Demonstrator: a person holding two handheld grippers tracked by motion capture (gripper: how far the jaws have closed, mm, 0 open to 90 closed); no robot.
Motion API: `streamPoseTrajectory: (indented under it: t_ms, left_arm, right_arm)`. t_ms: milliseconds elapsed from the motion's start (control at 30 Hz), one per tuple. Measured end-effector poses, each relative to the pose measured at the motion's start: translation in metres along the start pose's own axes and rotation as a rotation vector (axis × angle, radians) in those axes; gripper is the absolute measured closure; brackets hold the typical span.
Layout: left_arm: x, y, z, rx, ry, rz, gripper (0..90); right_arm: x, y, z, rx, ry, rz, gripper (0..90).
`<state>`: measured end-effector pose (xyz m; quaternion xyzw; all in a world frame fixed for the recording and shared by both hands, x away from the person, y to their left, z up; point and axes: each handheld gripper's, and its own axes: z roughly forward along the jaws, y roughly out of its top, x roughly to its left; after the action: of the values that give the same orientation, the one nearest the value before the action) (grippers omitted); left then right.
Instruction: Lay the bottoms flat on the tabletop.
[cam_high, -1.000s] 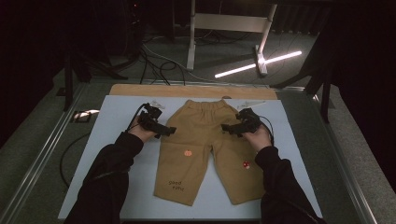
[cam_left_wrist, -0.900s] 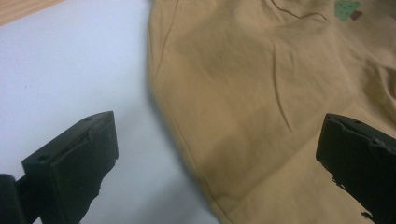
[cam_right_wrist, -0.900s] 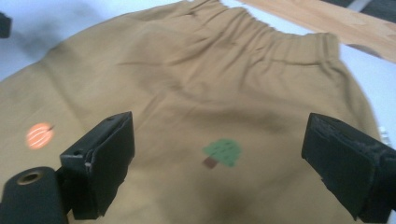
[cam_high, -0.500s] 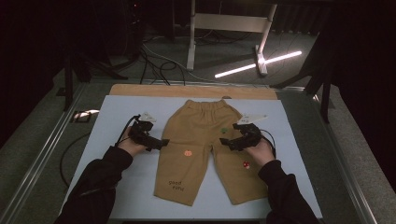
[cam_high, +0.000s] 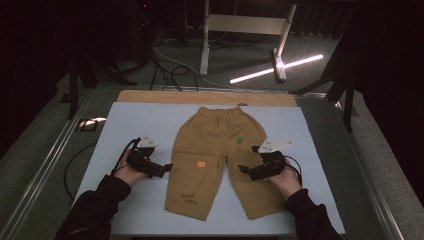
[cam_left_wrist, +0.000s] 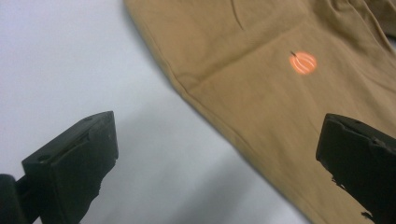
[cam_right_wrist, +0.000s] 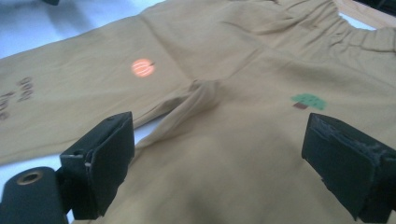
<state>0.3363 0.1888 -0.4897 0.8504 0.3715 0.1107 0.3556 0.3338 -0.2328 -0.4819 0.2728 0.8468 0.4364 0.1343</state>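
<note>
Tan children's trousers lie flat on the white table top, waistband at the far end, legs toward me. An orange pumpkin print marks the left leg, a small green tree print the right. My left gripper is open, hovering over the white surface just off the left leg's outer edge. My right gripper is open above the right leg near the crotch. In the left gripper view the jaws straddle the leg's outer seam. Nothing is held by either.
A wooden strip runs along the table's far edge. Metal rails border the sides. A small bright object sits at the far left corner. Cables and a stand are on the floor beyond.
Both grippers have pulled back toward me from the waistband area, down along the legs. The trousers lie as before.
</note>
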Motion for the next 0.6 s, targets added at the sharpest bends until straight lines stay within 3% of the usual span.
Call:
streamPoseTrajectory:
  t_ms: [233, 400, 500, 567, 600]
  left_arm:
    - [-0.012, -0.018, -0.016, -0.015, 0.0, 0.023, 0.3]
    - [-0.014, -0.034, -0.022, -0.031, 0.001, 0.002, 0.3]
    - [-0.016, -0.042, -0.026, -0.032, 0.002, -0.003, 0.3]
    - [-0.018, -0.046, -0.03, -0.037, 0.005, 0.001, 0.3]
    - [-0.018, -0.048, -0.032, -0.04, 0.006, -0.003, 0.3]
  right_arm:
    - [0.017, -0.013, -0.017, -0.008, 0.001, -0.008, 9.1]
    - [0.028, -0.024, -0.028, -0.006, -0.005, -0.015, 9.2]
    - [0.03, -0.031, -0.032, 0.031, 0.042, 0.047, 9.2]
    - [0.033, -0.035, -0.036, 0.021, 0.027, 0.029, 10.1]
    - [0.034, -0.037, -0.037, 0.025, 0.043, 0.032, 10.1]
